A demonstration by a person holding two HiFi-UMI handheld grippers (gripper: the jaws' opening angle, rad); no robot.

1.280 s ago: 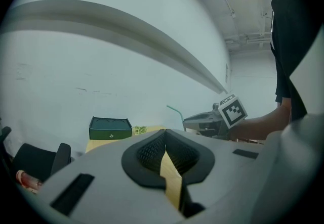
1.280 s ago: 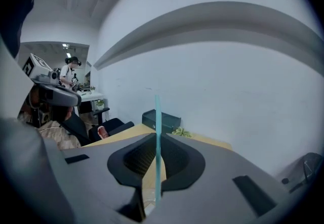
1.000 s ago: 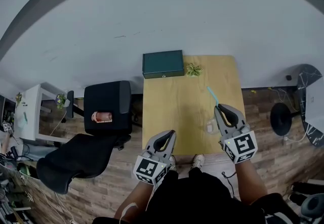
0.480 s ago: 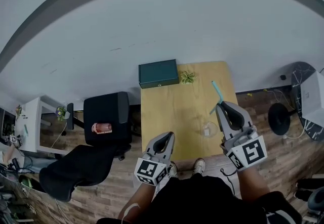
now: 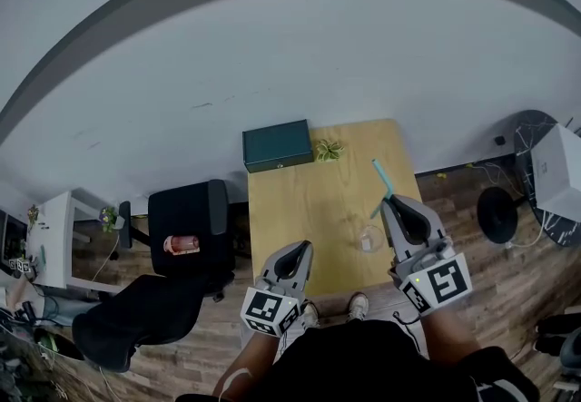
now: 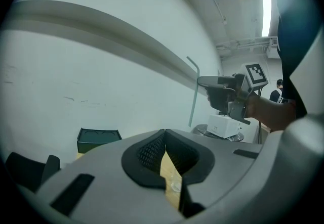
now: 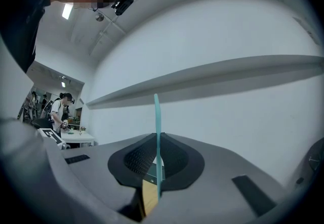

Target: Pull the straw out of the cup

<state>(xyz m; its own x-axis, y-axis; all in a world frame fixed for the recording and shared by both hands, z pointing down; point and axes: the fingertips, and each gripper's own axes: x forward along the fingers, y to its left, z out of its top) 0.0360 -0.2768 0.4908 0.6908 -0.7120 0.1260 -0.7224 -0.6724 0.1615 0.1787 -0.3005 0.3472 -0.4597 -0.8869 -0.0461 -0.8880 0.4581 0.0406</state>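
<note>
The right hand-held gripper [image 7: 157, 163] has its jaws pinched narrow on the teal straw [image 7: 157, 127], which stands upright between the pads with most of its length above them. It grips the straight shaft below the bent top. From where I stand, the straw sits above the clear cup [image 5: 370, 237] and a little behind it, and its lower end looks to hang free of the rim. The cup itself rests on the desk [image 5: 300, 201].

That straw will be feather-light, thin and smooth, and easy to flatten or kink. I judge a gentle pinch on the straight shaft is the right hold, not on the bend. The cup looks light too and could tip if the straw drags on its wall.

The left hand-held gripper [image 5: 297, 251], to the cup's left and nearer the person, has its jaws together on nothing.
</note>
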